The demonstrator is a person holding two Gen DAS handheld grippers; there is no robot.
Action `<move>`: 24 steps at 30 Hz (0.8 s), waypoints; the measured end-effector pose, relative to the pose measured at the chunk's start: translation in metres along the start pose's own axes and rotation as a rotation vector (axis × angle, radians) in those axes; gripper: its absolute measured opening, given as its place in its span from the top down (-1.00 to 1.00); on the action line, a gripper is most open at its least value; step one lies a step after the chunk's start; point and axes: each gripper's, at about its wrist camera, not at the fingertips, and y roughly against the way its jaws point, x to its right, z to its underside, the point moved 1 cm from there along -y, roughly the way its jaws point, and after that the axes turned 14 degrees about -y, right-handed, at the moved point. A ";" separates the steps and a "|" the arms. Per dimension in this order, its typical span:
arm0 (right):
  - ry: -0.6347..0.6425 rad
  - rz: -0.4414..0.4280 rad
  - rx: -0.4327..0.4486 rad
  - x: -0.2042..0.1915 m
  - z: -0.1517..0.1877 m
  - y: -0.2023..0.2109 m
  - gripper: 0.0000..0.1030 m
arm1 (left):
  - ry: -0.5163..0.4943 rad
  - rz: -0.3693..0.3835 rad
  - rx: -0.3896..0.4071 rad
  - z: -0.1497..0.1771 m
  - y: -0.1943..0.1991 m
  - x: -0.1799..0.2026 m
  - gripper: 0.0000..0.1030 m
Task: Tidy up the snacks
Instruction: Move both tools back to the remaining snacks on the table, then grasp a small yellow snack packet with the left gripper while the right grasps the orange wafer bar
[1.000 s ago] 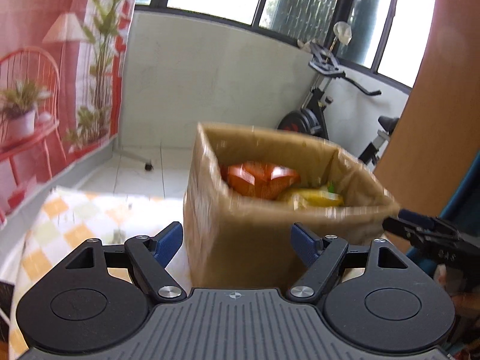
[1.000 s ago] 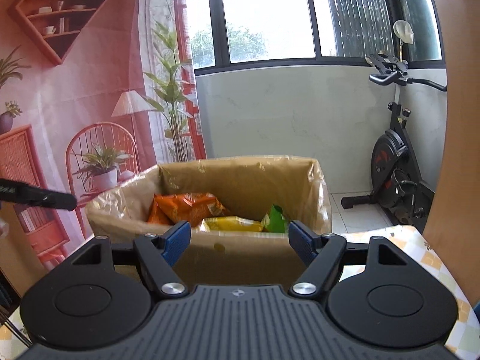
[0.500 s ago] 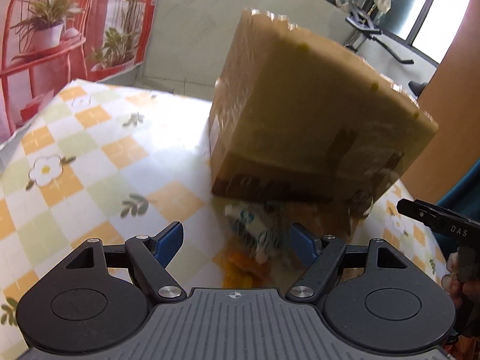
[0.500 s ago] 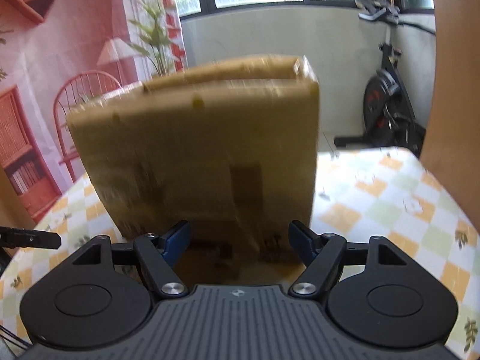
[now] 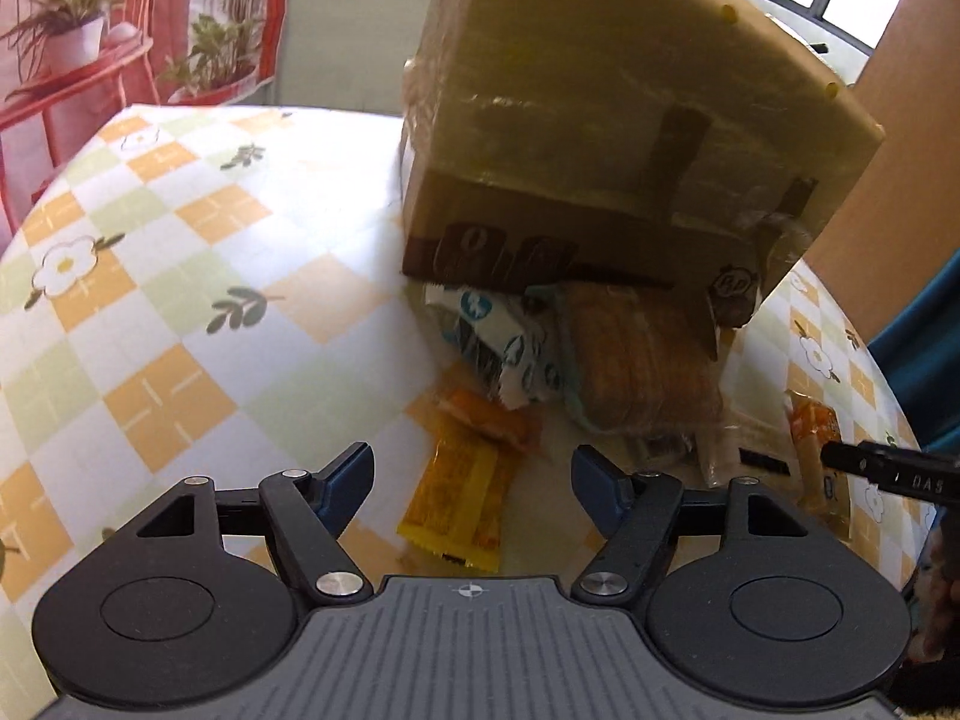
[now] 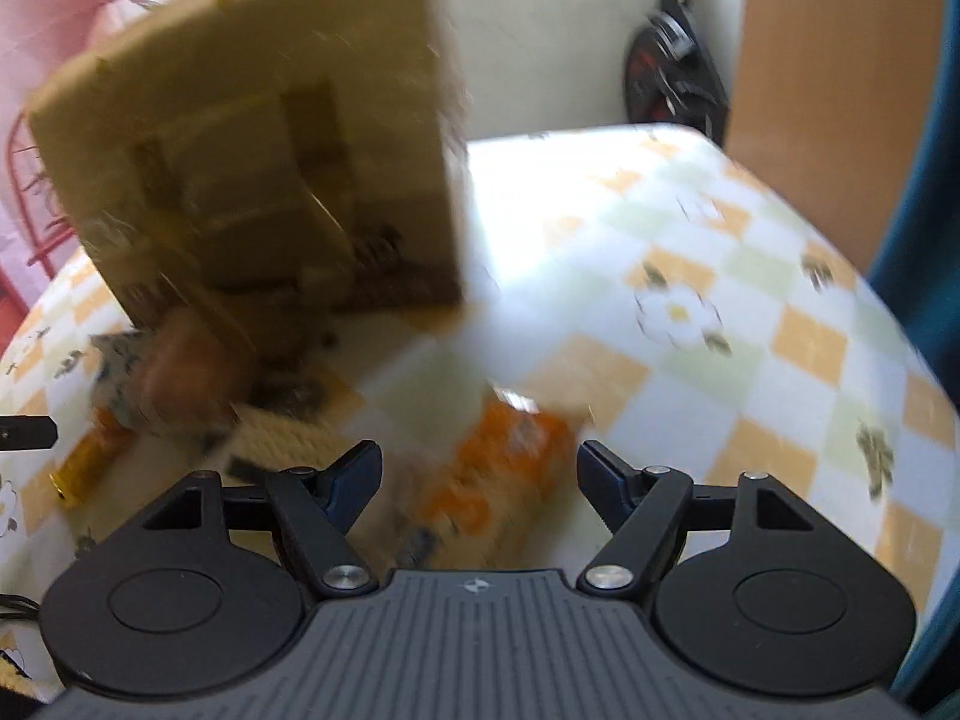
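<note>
A cardboard box [image 5: 606, 138] stands on the checked tablecloth [image 5: 180, 276]; it also shows, blurred, in the right wrist view [image 6: 258, 162]. Snack packs lie before it: a white-and-blue pack [image 5: 498, 342], a clear pack of brown biscuits [image 5: 642, 366], a yellow-orange pack [image 5: 468, 480] and an orange pack [image 5: 816, 438] at the right. My left gripper [image 5: 471, 480] is open and empty, just above the yellow-orange pack. My right gripper [image 6: 480, 474] is open and empty over a blurred orange pack [image 6: 498, 468]. Its finger shows in the left wrist view [image 5: 888, 474].
The table's edge curves at the left [image 5: 36, 204] and the far right [image 6: 840, 222]. An exercise bike [image 6: 672, 72] stands behind the table. A wooden panel [image 6: 828, 60] is at the right. A red chair with a potted plant [image 5: 66, 42] is at the left.
Both grippers have tilted down from the box's open top to its front and the table. The snack packs on the cloth have come into view. Both stay open.
</note>
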 end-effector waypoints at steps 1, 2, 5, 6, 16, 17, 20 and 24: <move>-0.009 -0.002 -0.013 0.002 0.001 -0.002 -0.45 | 0.002 0.000 -0.004 0.001 -0.001 0.000 -0.44; -0.016 -0.009 -0.027 0.003 0.003 -0.004 -0.45 | 0.001 0.001 -0.008 0.002 -0.001 0.000 -0.43; -0.025 -0.014 -0.063 0.003 0.006 -0.013 -0.21 | -0.005 0.006 -0.021 0.007 -0.003 0.003 -0.35; -0.029 -0.016 -0.069 0.002 0.006 -0.014 -0.12 | -0.006 0.007 -0.024 0.008 -0.003 0.003 -0.33; 0.030 -0.038 -0.009 -0.007 0.001 -0.032 0.15 | -0.014 -0.020 -0.055 0.008 -0.017 0.006 -0.17; 0.035 -0.038 -0.003 -0.009 0.000 -0.036 0.15 | -0.021 -0.026 -0.069 0.008 -0.020 0.008 -0.16; 0.060 -0.041 0.019 -0.012 -0.001 -0.045 0.15 | -0.026 -0.034 -0.072 0.009 -0.023 0.010 -0.10; 0.102 -0.034 0.065 -0.017 0.009 -0.050 0.15 | 0.006 -0.036 -0.054 0.012 -0.020 0.004 0.19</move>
